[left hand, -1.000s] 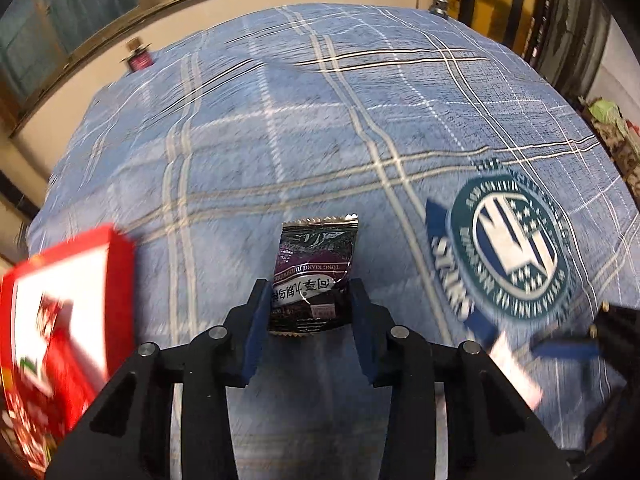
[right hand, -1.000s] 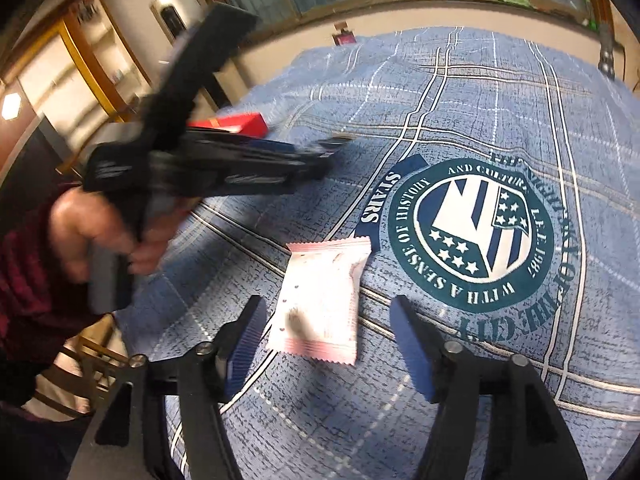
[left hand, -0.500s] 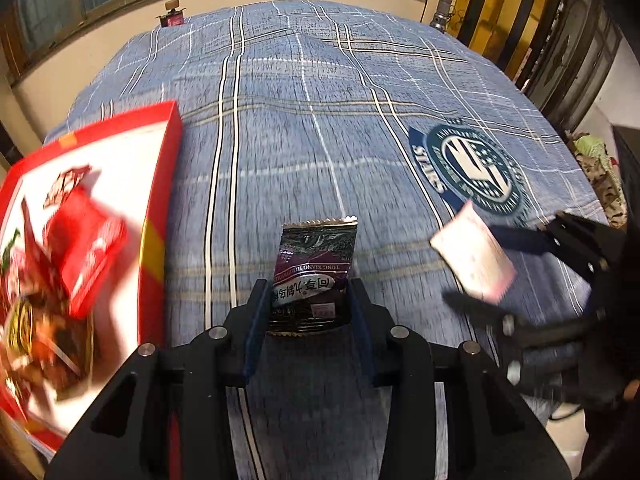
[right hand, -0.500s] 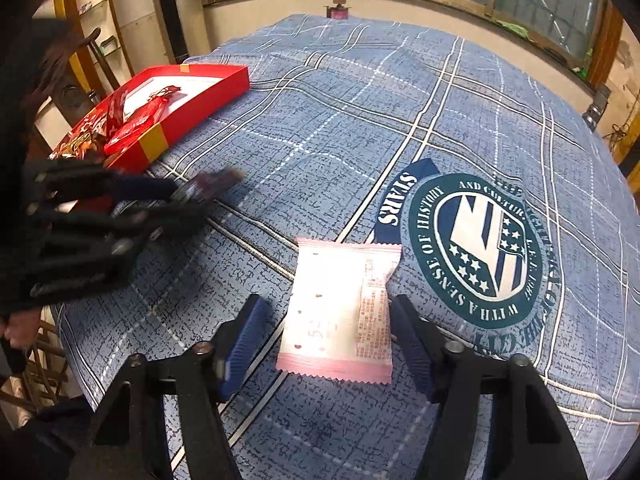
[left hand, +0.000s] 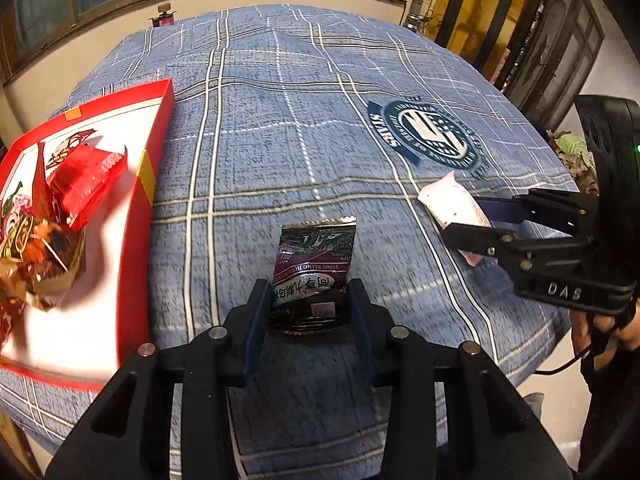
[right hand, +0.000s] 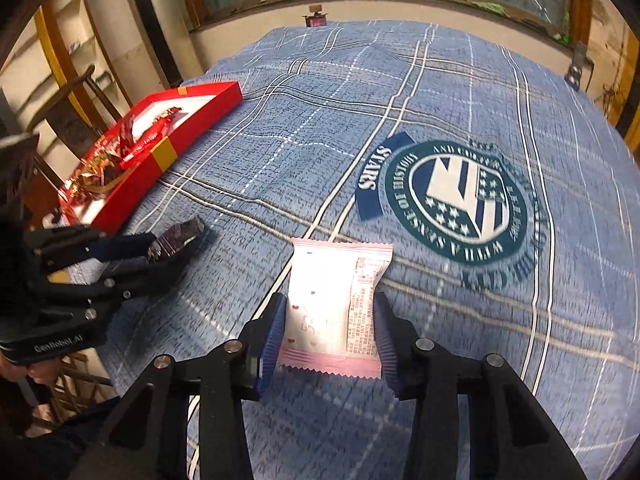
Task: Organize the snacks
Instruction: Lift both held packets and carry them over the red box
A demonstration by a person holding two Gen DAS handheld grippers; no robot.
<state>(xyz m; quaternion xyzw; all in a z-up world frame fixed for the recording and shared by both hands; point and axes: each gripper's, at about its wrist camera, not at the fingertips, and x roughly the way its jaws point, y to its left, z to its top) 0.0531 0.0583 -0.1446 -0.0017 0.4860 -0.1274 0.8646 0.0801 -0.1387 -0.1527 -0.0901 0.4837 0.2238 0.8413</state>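
My left gripper (left hand: 308,286) is shut on a dark purple snack packet (left hand: 316,256) and holds it upright above the blue cloth, to the right of the red box (left hand: 160,136). The right wrist view shows that gripper (right hand: 160,248) and packet (right hand: 180,236) low on the left, near the box (right hand: 200,120). My right gripper (right hand: 330,300) is closing on a pink-and-white packet (right hand: 336,280), with the blue pads against its two long sides. The left wrist view has this packet (left hand: 444,196) between the right gripper (left hand: 460,218) fingers, low over the cloth.
The red box holds several wrapped snacks, among them a red packet (left hand: 84,180). A round crest (right hand: 460,200) is printed on the plaid cloth. A small bottle (right hand: 316,16) stands at the far edge. A hand (left hand: 600,328) holds the right gripper, and a chair (right hand: 72,92) stands behind the box.
My right gripper's jaws have narrowed onto the pink packet. My left gripper has carried the purple packet leftward toward the red box, which now fills more of its view.
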